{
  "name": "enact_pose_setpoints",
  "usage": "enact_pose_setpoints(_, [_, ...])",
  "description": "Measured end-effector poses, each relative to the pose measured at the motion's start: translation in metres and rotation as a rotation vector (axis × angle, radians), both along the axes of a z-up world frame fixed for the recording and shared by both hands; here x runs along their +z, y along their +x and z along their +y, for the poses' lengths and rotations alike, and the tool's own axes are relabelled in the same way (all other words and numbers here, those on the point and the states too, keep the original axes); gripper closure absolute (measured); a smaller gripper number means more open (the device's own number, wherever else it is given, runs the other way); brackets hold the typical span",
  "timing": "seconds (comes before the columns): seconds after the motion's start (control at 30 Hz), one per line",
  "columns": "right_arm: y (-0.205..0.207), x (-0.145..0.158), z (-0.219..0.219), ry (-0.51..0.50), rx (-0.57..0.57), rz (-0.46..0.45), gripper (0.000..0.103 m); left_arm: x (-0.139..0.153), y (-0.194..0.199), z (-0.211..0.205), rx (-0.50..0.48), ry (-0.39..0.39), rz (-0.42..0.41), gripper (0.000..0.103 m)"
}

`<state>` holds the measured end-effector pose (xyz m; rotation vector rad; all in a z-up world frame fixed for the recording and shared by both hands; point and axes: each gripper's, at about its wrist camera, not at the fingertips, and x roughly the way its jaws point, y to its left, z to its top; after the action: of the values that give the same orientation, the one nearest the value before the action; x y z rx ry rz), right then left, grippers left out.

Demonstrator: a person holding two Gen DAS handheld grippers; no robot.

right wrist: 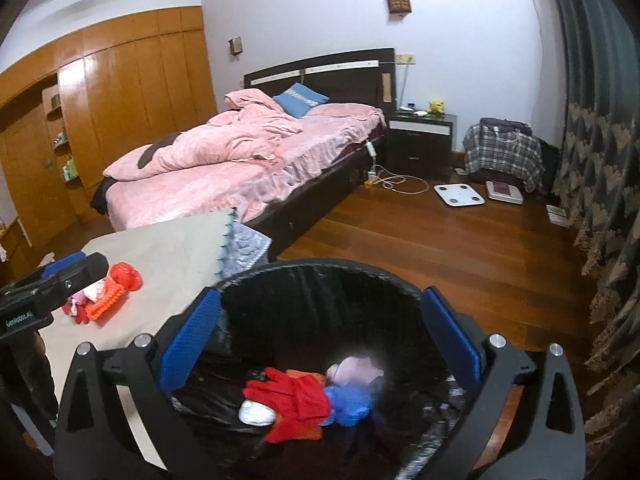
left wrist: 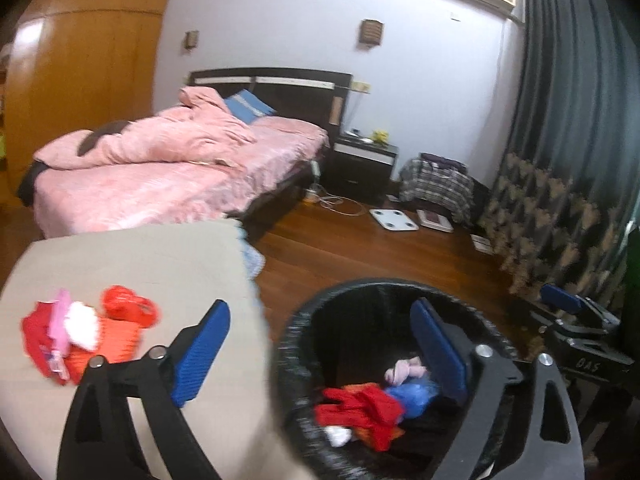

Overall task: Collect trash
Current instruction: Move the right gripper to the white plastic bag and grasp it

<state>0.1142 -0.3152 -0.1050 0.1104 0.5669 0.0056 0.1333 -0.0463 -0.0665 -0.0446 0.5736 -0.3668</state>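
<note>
You held both the left gripper (left wrist: 320, 360) and the right gripper (right wrist: 320, 344) wide and empty above the near black bin (right wrist: 400, 276), with more trash (left wrist: 84, 332) on the table (left wrist: 160, 256) at left.

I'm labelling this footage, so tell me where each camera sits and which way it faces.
Left wrist: on the left gripper, over table edge and black round bin; own open fingers, plus right gripper.
Right wrist: on the right gripper, over the bin; own open fingers, plus left gripper.
Shared: bin, pink bed.
</note>
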Motion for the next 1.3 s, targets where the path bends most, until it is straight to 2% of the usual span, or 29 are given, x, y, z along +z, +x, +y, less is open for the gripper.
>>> enact_pose_setpoints(0.4, [0.040,-0.005,0.092,0.012,0.174,0.025,0.005,-0.009,-0.014,0.094,0.226,0.097,-0.025,0.009])
enact_pose_setpoints(0.6, [0.061,-0.010,0.139,-0.001,0.249,0.034,0.005,-0.019,-0.011,0.144,0.337,0.110,-0.018,0.009])
enact_pose_setpoints(0.9, [0.091,-0.017,0.201,-0.008,0.337,0.046,0.005,-0.034,-0.001,0.211,0.453,0.111,-0.001,0.009])
enact_pose_setpoints(1.3, [0.128,-0.040,0.284,-0.022,0.454,0.078,0.006,-0.068,0.038,0.270,0.510,0.109,0.087,0.024])
